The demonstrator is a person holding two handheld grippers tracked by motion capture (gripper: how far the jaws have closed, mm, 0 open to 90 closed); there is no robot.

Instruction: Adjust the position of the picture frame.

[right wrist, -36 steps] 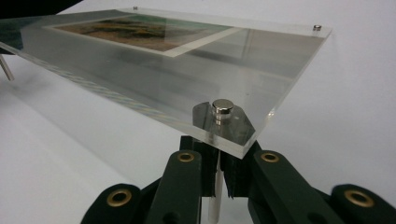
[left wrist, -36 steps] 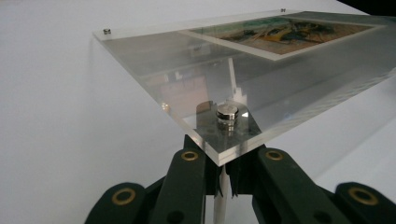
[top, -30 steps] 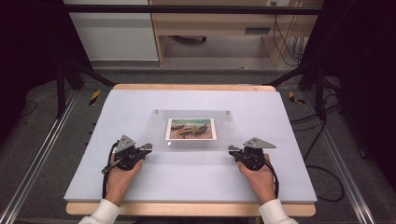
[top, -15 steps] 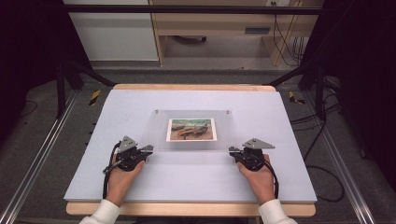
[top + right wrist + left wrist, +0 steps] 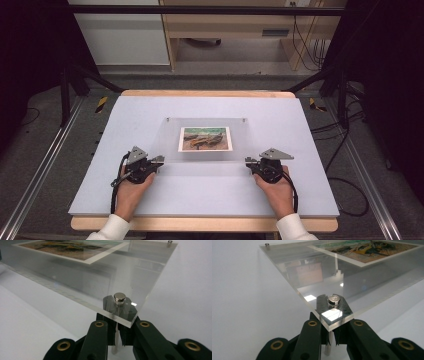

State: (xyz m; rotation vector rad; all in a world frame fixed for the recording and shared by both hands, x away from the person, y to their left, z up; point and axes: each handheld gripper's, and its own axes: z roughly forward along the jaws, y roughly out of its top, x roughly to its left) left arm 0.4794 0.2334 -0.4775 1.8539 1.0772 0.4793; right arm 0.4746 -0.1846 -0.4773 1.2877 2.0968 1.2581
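Clear acrylic photo frame (image 5: 205, 140) with a colourful painted print (image 5: 205, 138) lies flat at centre of the white bench (image 5: 150, 107), long axis running left-right across the high view. Its two near corners sit right at the jaws: left gripper (image 5: 159, 161) at lower-left corner, right gripper (image 5: 248, 162) at lower-right. In each gripper view the jaws are closed narrow on a small metal standoff post (image 5: 328, 345) (image 5: 114, 340) under the corner, silver cap (image 5: 333, 300) (image 5: 119, 298) on top.

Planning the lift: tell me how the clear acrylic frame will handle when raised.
The acrylic frame looks thick-edged, so probably stiff and fairly heavy. Its glossy faces may be slippery. Gripped at its thin corner standoff, it could tilt if one side lags.
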